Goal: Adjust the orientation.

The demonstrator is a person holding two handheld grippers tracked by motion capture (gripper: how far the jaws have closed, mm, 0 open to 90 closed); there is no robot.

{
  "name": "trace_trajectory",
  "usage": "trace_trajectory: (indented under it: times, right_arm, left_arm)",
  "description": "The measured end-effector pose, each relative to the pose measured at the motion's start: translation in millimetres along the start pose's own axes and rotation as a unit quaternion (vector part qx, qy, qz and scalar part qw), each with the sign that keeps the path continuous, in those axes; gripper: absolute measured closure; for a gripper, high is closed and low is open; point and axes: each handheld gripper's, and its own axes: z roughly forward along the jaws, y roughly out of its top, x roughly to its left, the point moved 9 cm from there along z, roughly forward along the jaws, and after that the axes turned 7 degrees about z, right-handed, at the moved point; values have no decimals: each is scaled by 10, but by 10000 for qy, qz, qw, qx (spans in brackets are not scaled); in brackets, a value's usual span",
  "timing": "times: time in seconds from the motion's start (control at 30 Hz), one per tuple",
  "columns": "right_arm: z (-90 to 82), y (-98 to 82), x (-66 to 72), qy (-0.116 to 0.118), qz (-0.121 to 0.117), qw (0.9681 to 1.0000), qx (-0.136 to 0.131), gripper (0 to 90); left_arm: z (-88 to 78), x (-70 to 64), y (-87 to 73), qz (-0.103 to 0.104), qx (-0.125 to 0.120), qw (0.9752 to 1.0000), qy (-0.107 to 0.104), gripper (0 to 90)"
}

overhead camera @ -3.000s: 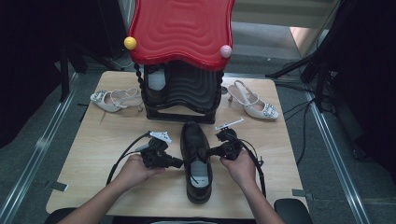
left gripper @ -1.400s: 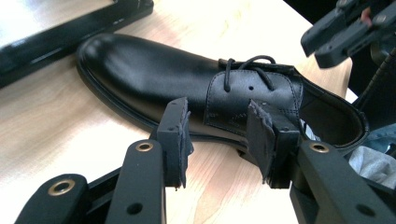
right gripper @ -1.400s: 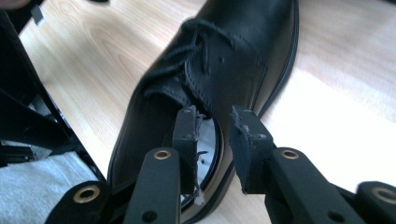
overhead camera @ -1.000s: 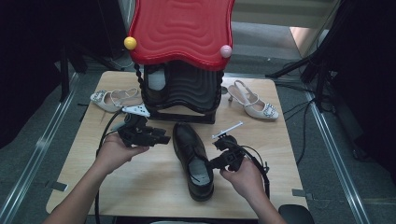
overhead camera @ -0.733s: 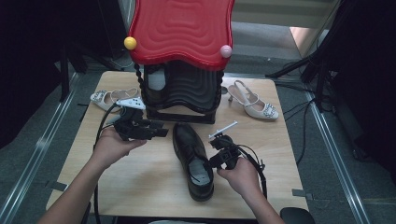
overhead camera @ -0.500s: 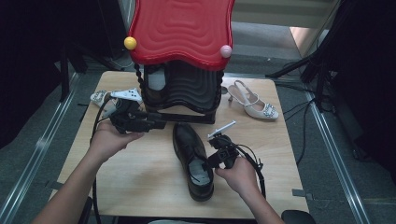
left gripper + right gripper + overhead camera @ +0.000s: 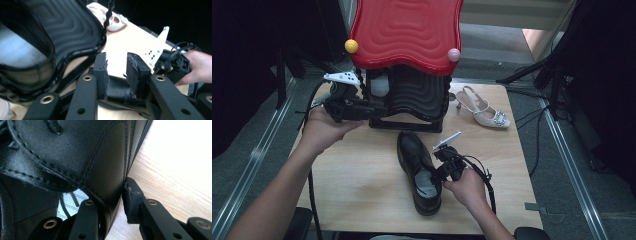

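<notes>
pale wooden table (image 7: pixel 362 185) beneath a fixed camera: nearest the person, the right gripper (image 7: pixel 443 165) has just been closing its jaws over the side wall of a black leather shoe (image 7: pixel 418 170), one jaw inside the opening, the other outside against the leather. farther off at the left, the left gripper (image 7: pixel 117 72), jaws just narrowed with nothing between them, is raised beside a black ribbed stand (image 7: pixel 409 97) under a red wavy top (image 7: pixel 407 30). beyond, a white heeled sandal (image 7: pixel 484 107) lies on the table's far right.
</notes>
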Motion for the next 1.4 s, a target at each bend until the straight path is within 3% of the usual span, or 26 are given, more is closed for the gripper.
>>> trace_trajectory:
  times: [0.3, 0.4, 0.73, 0.93, 1.2, 1.4]
  right_arm:
    - [-8, -5, -17, -83, 28, 9999, -52, 812]
    - [-10, -9, -12, -105, 51, 9999, -76, 818]
    - [-13, -6, -19, -114, 50, 9998, -121, 833]
    - [-26, 3, -52, -129, 88, 9998, -139, 845]
    - [-33, 3, -63, -145, 95, 9997, -142, 851]
    - [-36, 10, -72, -143, 103, 9997, -149, 853]
  left_arm:
    - [-162, 221, 262, 40, 7, 9999, 132, 820]
    - [-224, 279, 359, 219, -7, 9995, 219, 855]
    - [-409, 537, 715, 211, -90, 9987, 448, 871]
    - [-408, 633, 880, 197, -84, 9981, 577, 871]
    - [-313, 755, 932, 102, 61, 9970, 760, 888]
    - [-277, 797, 908, 54, 126, 9969, 777, 892]
